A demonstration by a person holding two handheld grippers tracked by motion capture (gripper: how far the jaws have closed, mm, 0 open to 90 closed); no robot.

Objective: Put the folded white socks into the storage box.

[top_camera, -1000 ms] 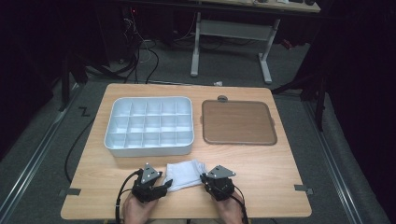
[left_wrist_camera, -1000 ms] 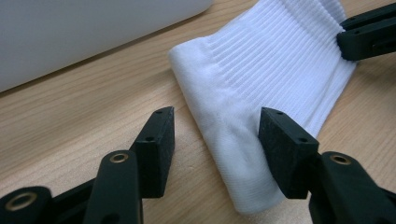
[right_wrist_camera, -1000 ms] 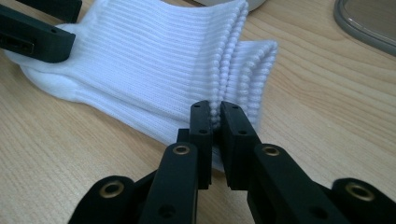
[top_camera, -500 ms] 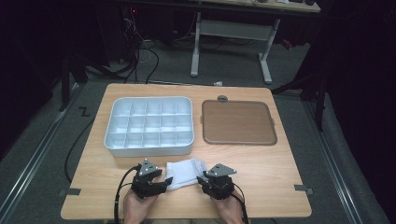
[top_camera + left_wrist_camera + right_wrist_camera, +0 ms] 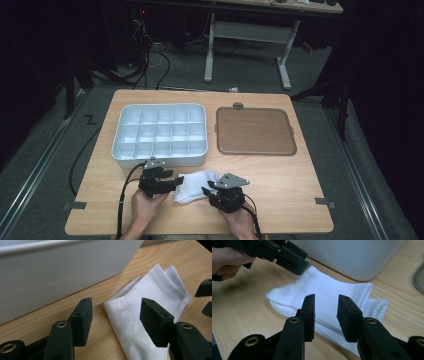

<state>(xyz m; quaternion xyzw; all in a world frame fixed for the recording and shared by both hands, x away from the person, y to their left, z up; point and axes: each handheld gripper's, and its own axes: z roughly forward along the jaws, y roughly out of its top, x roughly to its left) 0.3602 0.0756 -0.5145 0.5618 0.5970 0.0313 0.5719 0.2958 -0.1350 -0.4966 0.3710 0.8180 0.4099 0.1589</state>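
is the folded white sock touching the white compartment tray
Apart. In the left gripper view, a strip of bare wooden table shows between the folded white ribbed sock and the white plastic compartment tray's wall.

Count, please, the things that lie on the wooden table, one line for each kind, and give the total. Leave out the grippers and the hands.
White socks, folded together in one bundle: 1 bundle; how many socks are in it I cannot tell
White tray with compartments: 1
Brown flat tray: 1
Small grey round thing at the far edge of the brown tray: 1
Total: 4
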